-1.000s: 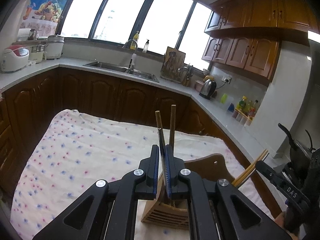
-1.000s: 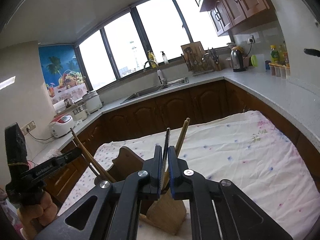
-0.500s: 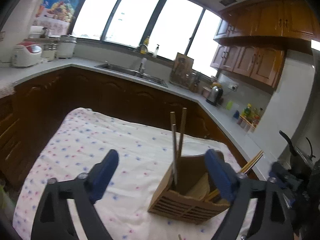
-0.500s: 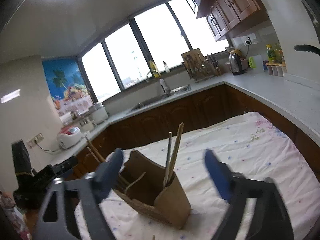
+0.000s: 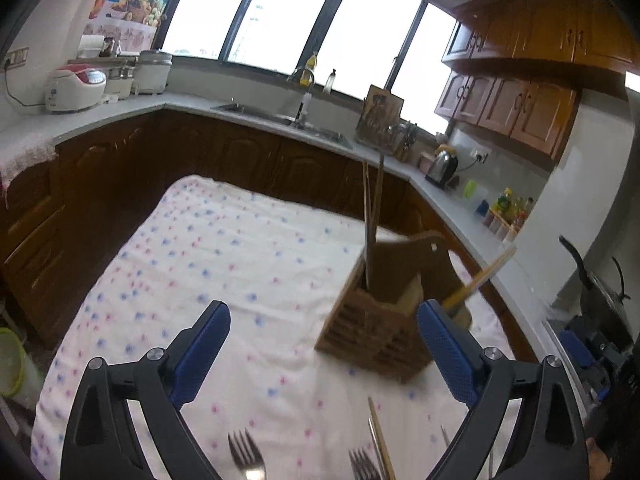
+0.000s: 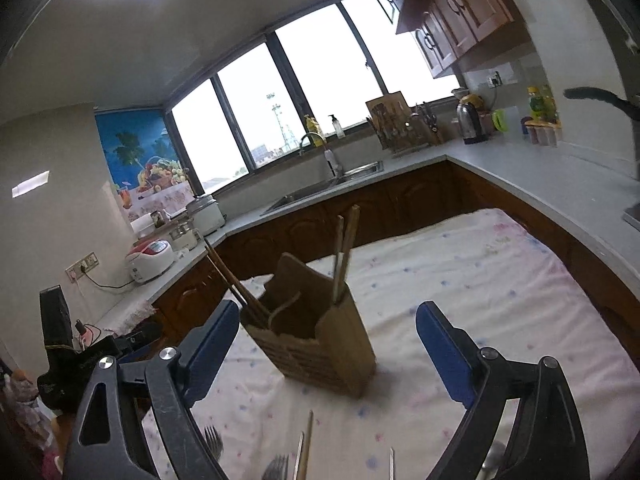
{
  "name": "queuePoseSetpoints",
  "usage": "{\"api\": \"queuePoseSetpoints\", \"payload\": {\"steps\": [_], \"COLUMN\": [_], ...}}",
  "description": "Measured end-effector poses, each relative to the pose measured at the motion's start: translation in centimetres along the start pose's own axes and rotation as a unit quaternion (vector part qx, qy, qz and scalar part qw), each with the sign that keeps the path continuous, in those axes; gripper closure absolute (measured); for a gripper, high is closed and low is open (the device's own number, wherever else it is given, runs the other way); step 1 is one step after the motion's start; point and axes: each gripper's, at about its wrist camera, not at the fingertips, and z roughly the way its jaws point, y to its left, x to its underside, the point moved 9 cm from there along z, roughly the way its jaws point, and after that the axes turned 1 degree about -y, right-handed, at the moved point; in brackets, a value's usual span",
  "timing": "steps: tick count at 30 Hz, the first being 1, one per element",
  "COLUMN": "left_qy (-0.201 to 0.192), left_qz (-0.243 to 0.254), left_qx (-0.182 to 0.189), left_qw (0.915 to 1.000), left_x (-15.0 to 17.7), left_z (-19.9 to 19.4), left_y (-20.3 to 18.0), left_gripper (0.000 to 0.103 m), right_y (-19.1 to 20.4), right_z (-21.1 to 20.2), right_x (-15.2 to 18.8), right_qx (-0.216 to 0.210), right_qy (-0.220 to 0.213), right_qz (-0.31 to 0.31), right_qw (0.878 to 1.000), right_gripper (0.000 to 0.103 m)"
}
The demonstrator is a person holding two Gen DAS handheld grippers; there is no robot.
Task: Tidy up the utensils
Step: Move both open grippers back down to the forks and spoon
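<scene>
A wooden utensil holder (image 5: pixel 376 332) (image 6: pixel 320 344) stands on the dotted tablecloth (image 5: pixel 224 248). Two chopsticks (image 5: pixel 372 216) (image 6: pixel 344 248) stand upright in one compartment. Another pair (image 5: pixel 480 280) (image 6: pixel 228 276) leans out of the far side. My left gripper (image 5: pixel 322 310) hangs short of the holder, its jaws opening with nothing between them. My right gripper (image 6: pixel 328 310) is open and holds nothing, also back from the holder. Forks (image 5: pixel 246 456) (image 6: pixel 276 468) and a loose chopstick (image 5: pixel 380 440) (image 6: pixel 308 440) lie on the cloth below the grippers.
Dark wooden cabinets and a grey L-shaped counter (image 6: pixel 520 168) with a sink (image 5: pixel 280 114) wrap around the table's far side. A kettle (image 5: pixel 442 164) and rice cookers (image 5: pixel 76 88) stand on the counter. The other hand's gripper (image 6: pixel 60 360) shows at the left edge of the right wrist view.
Both grippers were shut on chopsticks standing in the holder. They have let go, opened wide and pulled back; the chopsticks stay in the holder, and forks have come into view below.
</scene>
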Motion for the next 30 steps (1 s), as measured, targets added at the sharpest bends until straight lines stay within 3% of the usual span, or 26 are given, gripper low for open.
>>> {"api": "queuePoseSetpoints", "payload": {"steps": [14,30], "left_qy": [0.034,0.083], "left_qz": [0.008,0.026], "left_qx": [0.011,0.008], "left_qw": [0.9993,0.9962], "left_x": [4.0,6.7], "left_z": [-5.7,-5.0], "left_y": [-2.0,-3.6], "left_gripper": [0.008,0.008], "right_y": [-3.9,-6.6], "right_z": [-6.1,-7.0], "right_x": [4.8,8.7], "right_qx": [0.050,0.073], "right_qy": [0.036,0.075], "right_qz": [0.012,0.031], "right_qw": [0.998,0.994], "right_gripper": [0.011,0.011]}}
